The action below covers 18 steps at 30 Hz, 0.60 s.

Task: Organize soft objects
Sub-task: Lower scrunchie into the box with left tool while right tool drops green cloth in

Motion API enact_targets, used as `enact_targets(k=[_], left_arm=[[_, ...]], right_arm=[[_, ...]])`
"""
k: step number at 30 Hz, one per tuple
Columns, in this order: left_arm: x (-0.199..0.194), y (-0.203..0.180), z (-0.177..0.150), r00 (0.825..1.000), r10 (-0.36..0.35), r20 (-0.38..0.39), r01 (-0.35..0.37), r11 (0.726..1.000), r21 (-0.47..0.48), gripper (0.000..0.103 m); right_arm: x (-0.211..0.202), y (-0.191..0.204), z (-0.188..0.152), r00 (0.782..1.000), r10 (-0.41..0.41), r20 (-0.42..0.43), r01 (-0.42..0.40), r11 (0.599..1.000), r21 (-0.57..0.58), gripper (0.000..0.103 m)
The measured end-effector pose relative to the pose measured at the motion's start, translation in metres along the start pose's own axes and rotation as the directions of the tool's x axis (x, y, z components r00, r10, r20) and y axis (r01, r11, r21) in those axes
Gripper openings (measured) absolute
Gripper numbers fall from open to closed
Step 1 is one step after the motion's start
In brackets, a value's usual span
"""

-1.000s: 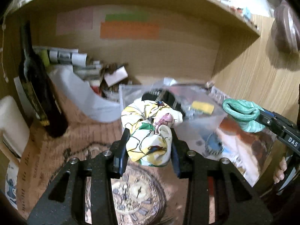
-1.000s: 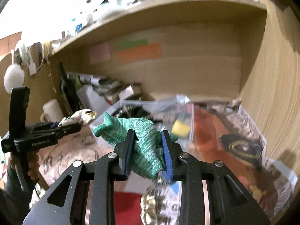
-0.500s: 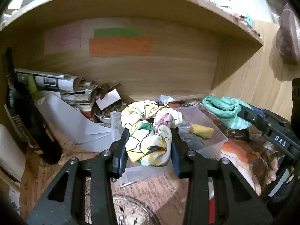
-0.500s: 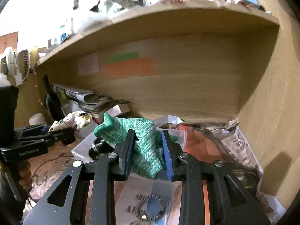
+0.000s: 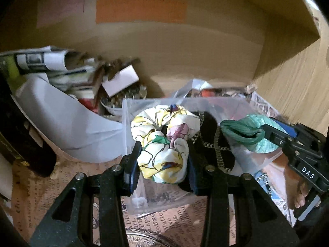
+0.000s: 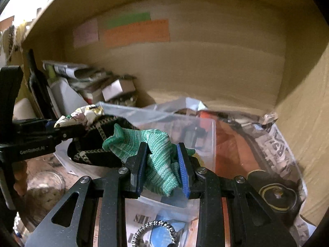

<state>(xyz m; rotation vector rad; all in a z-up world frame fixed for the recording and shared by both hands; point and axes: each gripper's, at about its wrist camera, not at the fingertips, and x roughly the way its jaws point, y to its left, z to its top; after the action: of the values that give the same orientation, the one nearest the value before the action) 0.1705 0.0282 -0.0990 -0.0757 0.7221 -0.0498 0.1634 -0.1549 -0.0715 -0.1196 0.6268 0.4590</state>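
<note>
My left gripper [image 5: 162,160] is shut on a white floral scrunchie [image 5: 164,144] and holds it over the near left part of a clear plastic box [image 5: 131,123]. My right gripper [image 6: 162,164] is shut on a green knitted cloth [image 6: 158,150] and holds it over the same box [image 6: 205,131], at its right side. The green cloth [image 5: 244,131] also shows at the right of the left wrist view, the scrunchie [image 6: 82,115] at the left of the right wrist view. A black item with a chain [image 5: 213,144] lies inside the box.
The box sits in a wooden shelf niche on newspaper [image 5: 61,195]. A dark bottle [image 5: 18,140] stands at the left. Rolled papers and a white sheet [image 5: 61,123] are piled behind left. A black and yellow round object [image 6: 275,195] lies at the right.
Both grippers have moved forward into the niche with their loads. The clear box has come much closer and both loads now hang over it.
</note>
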Motion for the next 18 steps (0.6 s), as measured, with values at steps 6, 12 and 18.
enact_targets(k=[6,12,18], left_arm=[[0.006,-0.003,-0.003,1.000,0.002,-0.012,-0.002,1.000,0.018,0.058],[-0.001,-0.006,-0.003,1.000,-0.006,0.001,0.006,1.000,0.022,0.068],[-0.019,-0.010,-0.002,0.999,-0.014,0.041,0.013,1.000,0.026,0.078]], right_arm=[[0.013,0.002,-0.006,0.999,-0.005,-0.047,0.004,1.000,-0.022,0.026],[0.016,0.004,-0.006,0.998,-0.008,-0.066,0.006,0.999,-0.039,0.033],[0.007,0.003,-0.004,0.999,-0.010,-0.050,0.008,0.999,-0.040,0.053]])
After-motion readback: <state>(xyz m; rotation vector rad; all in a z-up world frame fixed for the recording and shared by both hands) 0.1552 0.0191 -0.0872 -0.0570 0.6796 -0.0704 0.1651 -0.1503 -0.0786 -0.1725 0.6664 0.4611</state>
